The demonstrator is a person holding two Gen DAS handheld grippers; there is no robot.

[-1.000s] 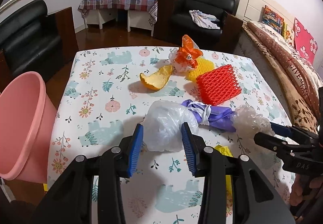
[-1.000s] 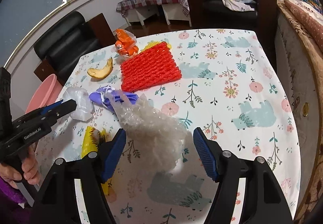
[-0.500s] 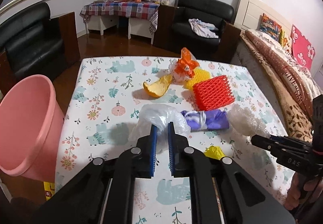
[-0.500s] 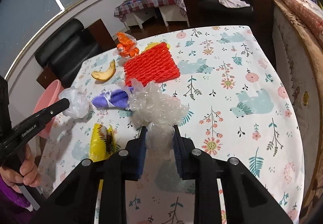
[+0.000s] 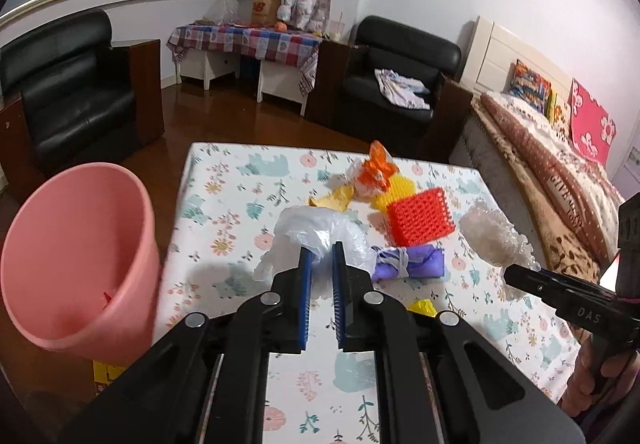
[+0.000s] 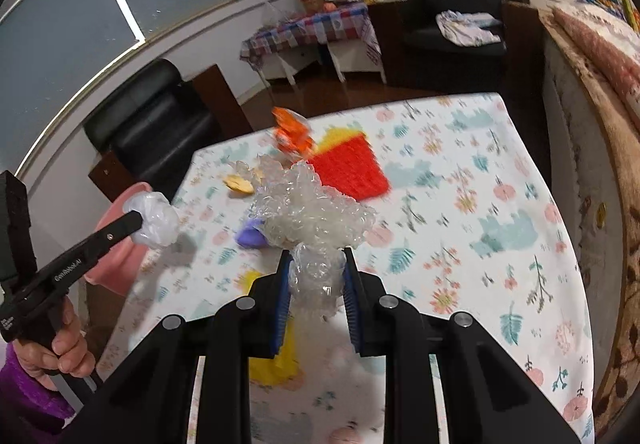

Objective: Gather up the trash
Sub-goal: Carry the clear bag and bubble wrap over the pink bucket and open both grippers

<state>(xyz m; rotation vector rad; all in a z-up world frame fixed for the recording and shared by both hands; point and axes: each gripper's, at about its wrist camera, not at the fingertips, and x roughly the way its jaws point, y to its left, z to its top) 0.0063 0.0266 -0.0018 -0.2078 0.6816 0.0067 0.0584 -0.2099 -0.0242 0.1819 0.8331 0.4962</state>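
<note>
The left hand-held gripper (image 5: 319, 250) was clamped on a crumpled clear plastic bag (image 5: 316, 232), its blue pads nearly together with the film pinched between them. The bag was held clear of the tabletop (image 5: 240, 203), near that surface's left edge. A pink bin (image 5: 76, 264) stood just off that edge, rim open and tilted toward the camera, with nothing between bag and bin.

The right hand-held gripper (image 6: 316, 268) was closed on a wad of bubble wrap (image 6: 316, 215), which bulged above the pads and hung above the tabletop.

Remaining on the tabletop: a red foam fruit net (image 5: 420, 222) with a yellow one (image 5: 394, 189) behind it, an orange snack wrapper (image 5: 374, 169), a piece of peel (image 5: 334, 199), a tied purple bag (image 5: 408, 264) and a yellow wrapper (image 5: 422, 306) near the front. These were clustered at the centre; the right half of the tabletop lay open up to its edge beside the bed (image 5: 560, 163).
</note>
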